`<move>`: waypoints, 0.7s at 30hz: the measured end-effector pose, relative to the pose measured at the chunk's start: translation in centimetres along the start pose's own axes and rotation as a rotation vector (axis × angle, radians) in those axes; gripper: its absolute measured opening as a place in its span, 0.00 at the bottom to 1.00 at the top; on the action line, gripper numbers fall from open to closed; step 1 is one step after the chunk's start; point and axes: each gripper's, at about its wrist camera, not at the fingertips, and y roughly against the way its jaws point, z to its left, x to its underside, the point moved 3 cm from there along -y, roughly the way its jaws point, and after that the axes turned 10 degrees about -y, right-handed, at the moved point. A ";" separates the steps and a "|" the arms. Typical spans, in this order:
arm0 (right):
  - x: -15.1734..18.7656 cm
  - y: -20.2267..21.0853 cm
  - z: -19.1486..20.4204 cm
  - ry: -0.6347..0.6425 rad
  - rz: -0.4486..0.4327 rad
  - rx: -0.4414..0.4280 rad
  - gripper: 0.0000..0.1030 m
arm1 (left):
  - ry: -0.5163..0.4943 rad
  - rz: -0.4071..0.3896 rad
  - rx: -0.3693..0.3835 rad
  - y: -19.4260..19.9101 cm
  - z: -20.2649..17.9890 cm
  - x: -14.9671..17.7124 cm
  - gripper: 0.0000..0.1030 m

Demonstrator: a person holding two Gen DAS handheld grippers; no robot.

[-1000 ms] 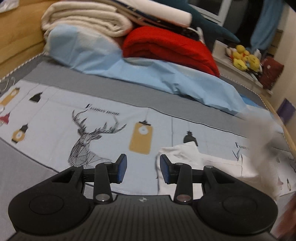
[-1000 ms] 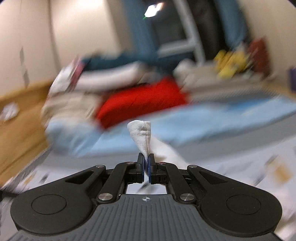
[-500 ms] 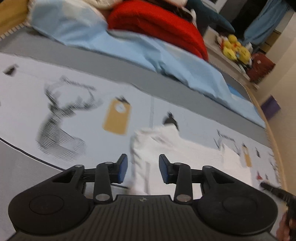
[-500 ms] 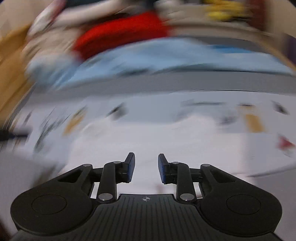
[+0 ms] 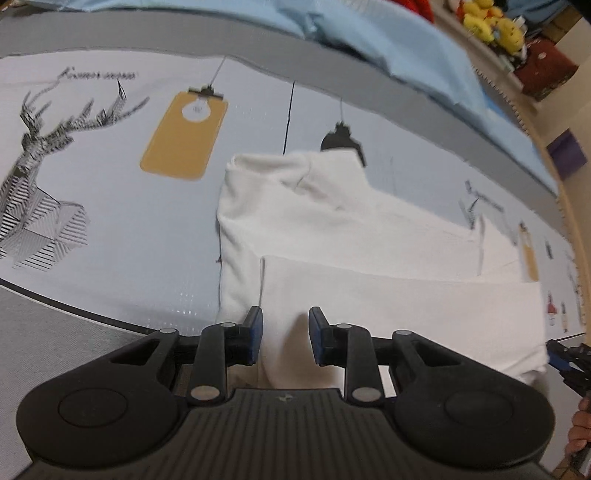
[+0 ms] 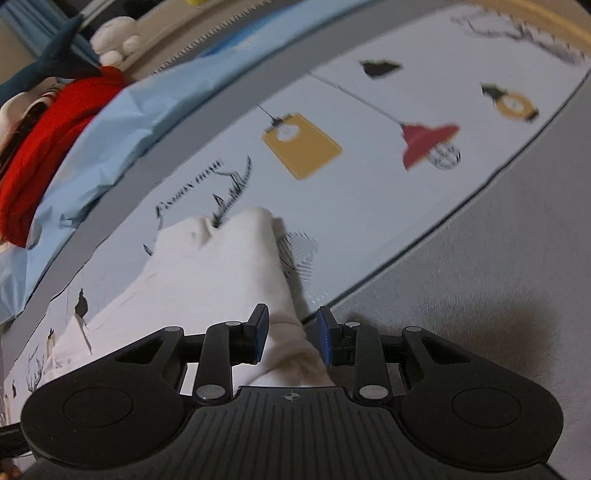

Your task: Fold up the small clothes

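Observation:
A small white garment [image 5: 369, 251] lies partly folded on the printed bedsheet [image 5: 110, 184], with a folded panel over its near half. My left gripper [image 5: 284, 334] is open, low over the garment's near left corner, with white cloth between the jaws. In the right wrist view the same garment [image 6: 221, 266] stretches away from me. My right gripper [image 6: 291, 338] is open with the garment's near end bunched between the jaws. The right gripper's tip shows at the right edge of the left wrist view [image 5: 569, 363].
A light blue sheet [image 5: 388, 40] and a red blanket [image 6: 40, 147] lie along the far side of the bed. Yellow plush toys [image 5: 491, 22] sit on a shelf beyond. A grey border [image 6: 480, 295] runs along the near edge.
My right gripper was shut on a lifted corner of the garment; it has let go and come down low. My left gripper moved forward and down onto the garment's corner.

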 end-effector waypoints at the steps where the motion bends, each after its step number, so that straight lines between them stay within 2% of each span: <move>1: -0.1 -0.4 -0.4 -0.015 0.017 -0.009 0.30 | -0.006 0.012 -0.010 -0.5 -0.1 0.0 0.28; 3: -0.3 -1.1 -0.6 -0.035 0.041 -0.018 0.31 | -0.038 0.026 -0.033 -1.3 -0.4 -0.1 0.28; 5: -0.2 -1.4 -0.3 -0.031 0.068 -0.034 0.33 | -0.084 0.029 -0.063 -1.3 -0.8 -0.3 0.08; 6: -0.2 -1.4 0.1 -0.014 0.075 -0.035 0.33 | -0.110 0.015 -0.067 -0.8 -1.0 -0.5 0.07; 7: -0.1 -1.3 0.3 0.005 0.081 -0.031 0.32 | -0.123 -0.010 -0.062 -0.2 -1.2 -0.8 0.06; 8: -0.1 -1.2 0.6 0.017 0.086 -0.028 0.18 | -0.131 -0.060 -0.056 1.0 -1.4 -1.3 0.05; 9: -0.1 -0.6 0.9 0.018 0.082 -0.041 0.14 | -0.133 -0.110 -0.049 2.2 -1.4 -1.8 0.05; 11: -0.4 1.2 1.6 0.007 0.044 -0.103 0.10 | -0.131 -0.223 -0.038 4.7 -1.4 -2.7 0.05; 12: -0.4 2.5 2.3 0.036 0.021 -0.154 0.10 | -0.141 -0.262 -0.057 5.5 -1.3 -3.0 0.05; 13: -0.2 3.3 2.9 0.078 0.009 -0.175 0.10 | -0.146 -0.266 -0.079 5.6 -1.2 -3.1 0.05; 15: 0.9 2.8 3.1 0.186 0.051 -0.104 0.10 | -0.133 -0.190 -0.094 4.1 -0.3 -2.7 0.06; 17: 2.5 0.4 1.9 0.234 0.186 0.019 0.11 | -0.117 -0.108 -0.092 2.6 0.4 -2.0 0.08; 18: 3.3 -0.4 1.3 0.255 0.238 0.084 0.11 | -0.126 -0.094 -0.114 2.5 0.5 -1.9 0.08; 19: 3.8 -0.5 1.2 0.284 0.254 0.114 0.11 | -0.148 -0.102 -0.139 2.7 0.4 -1.9 0.09; 21: 3.5 0.5 1.8 0.316 0.212 0.119 0.11 | -0.170 -0.119 -0.115 3.5 0.4 -2.0 0.14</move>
